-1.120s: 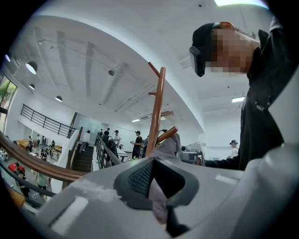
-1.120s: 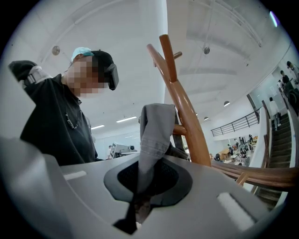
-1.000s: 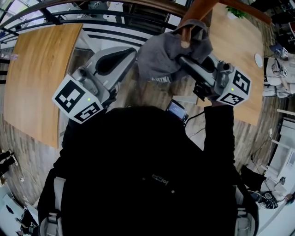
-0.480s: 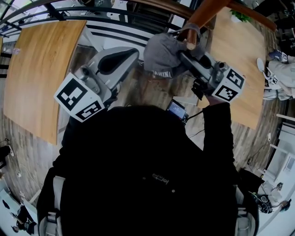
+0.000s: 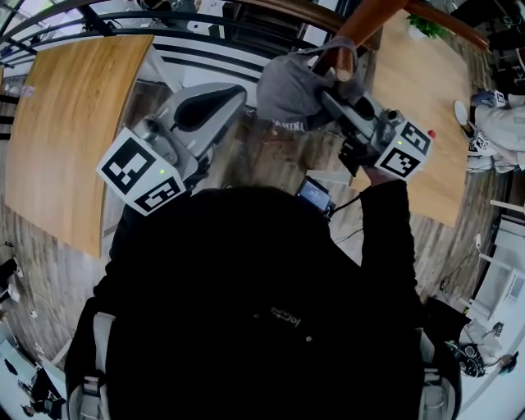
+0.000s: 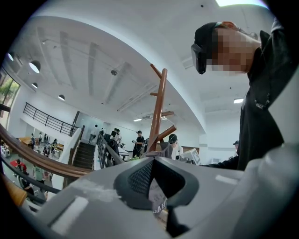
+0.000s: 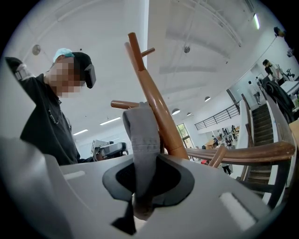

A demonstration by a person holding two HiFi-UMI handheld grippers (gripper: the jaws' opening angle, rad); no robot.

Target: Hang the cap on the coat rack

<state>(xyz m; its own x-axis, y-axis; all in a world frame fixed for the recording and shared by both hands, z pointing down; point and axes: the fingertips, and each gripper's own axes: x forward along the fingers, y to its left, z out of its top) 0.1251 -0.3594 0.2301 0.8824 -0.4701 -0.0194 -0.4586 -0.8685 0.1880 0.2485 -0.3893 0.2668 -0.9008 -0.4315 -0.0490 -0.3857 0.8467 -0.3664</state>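
Note:
The grey cap point(image 5: 287, 82) hangs against the brown wooden coat rack point(image 5: 365, 20), its back strap looped over a peg point(image 5: 335, 64). My right gripper point(image 5: 330, 94) is at the strap. In the right gripper view the strap point(image 7: 142, 140) runs down between the jaws of that gripper point(image 7: 140, 198), which have just been opening a little and still pinch it, with the rack's post point(image 7: 156, 102) right behind. My left gripper point(image 5: 234, 92) hangs to the left of the cap, shut and holding nothing. The rack point(image 6: 156, 112) and the cap's label point(image 6: 158, 198) show beyond its jaws.
A wooden table point(image 5: 66, 123) lies at the left and another point(image 5: 422, 90) at the right below the rack. A black railing point(image 5: 164, 33) curves along the top. A person's sleeve point(image 5: 500, 123) shows at the right edge. Several people stand far off near a staircase point(image 6: 86, 154).
The right gripper has sunk a little and drawn slightly right with the cap, which now sits lower on the peg. The left gripper has stayed put.

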